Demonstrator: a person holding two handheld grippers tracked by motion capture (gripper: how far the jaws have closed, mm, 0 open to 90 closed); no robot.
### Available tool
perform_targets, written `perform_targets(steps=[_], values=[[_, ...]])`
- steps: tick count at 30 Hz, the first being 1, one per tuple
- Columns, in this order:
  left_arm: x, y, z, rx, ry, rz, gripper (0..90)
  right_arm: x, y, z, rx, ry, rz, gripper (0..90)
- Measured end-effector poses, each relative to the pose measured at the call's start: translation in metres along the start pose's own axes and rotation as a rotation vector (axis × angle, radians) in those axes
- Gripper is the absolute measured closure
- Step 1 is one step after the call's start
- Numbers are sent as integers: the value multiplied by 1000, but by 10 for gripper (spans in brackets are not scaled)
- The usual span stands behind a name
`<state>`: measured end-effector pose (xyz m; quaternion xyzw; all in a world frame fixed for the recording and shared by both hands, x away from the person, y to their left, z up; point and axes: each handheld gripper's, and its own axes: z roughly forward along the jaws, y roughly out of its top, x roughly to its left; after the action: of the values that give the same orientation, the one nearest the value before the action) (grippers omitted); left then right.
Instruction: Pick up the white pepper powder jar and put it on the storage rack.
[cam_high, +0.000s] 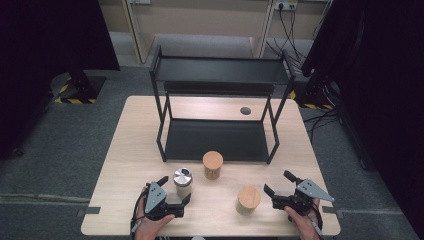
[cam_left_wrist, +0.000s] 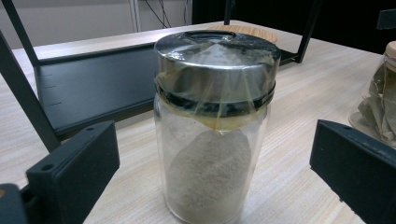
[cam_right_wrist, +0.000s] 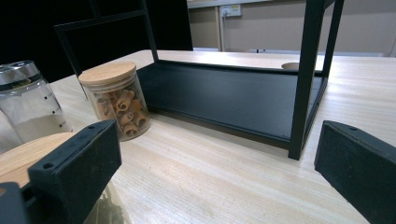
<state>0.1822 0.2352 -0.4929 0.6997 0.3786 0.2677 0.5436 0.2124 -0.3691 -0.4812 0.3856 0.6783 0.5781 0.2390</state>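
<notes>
A glass jar with a metal lid (cam_high: 183, 181) (cam_left_wrist: 215, 116), partly full of pale powder, stands near the table's front. My left gripper (cam_high: 175, 189) (cam_left_wrist: 215, 161) is open, its jaws on either side of this jar and apart from it. A wooden-lidded jar of rolled brown pieces (cam_high: 213, 165) (cam_right_wrist: 116, 100) stands just in front of the black rack (cam_high: 215, 140). Another wooden-lidded jar (cam_high: 248, 200) (cam_right_wrist: 23, 158) stands left of my right gripper (cam_high: 278, 182) (cam_right_wrist: 217, 161), which is open with nothing between its jaws.
The black two-tier rack (cam_right_wrist: 224, 98) (cam_left_wrist: 93, 88) takes up the table's middle and back, both shelves bare. A round cable hole (cam_high: 245, 110) lies behind it. Light wood table (cam_high: 125, 150) has free room at left and right. Dark curtains flank the floor.
</notes>
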Motion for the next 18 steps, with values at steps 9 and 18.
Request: perform_targets(steps=[9, 18], values=[[0, -1, 0, -4, 4, -4, 10, -1, 0, 1, 7, 2, 4, 8], [0, 0, 0, -6, 3, -2, 12, -1, 0, 2, 12, -2, 13, 8]])
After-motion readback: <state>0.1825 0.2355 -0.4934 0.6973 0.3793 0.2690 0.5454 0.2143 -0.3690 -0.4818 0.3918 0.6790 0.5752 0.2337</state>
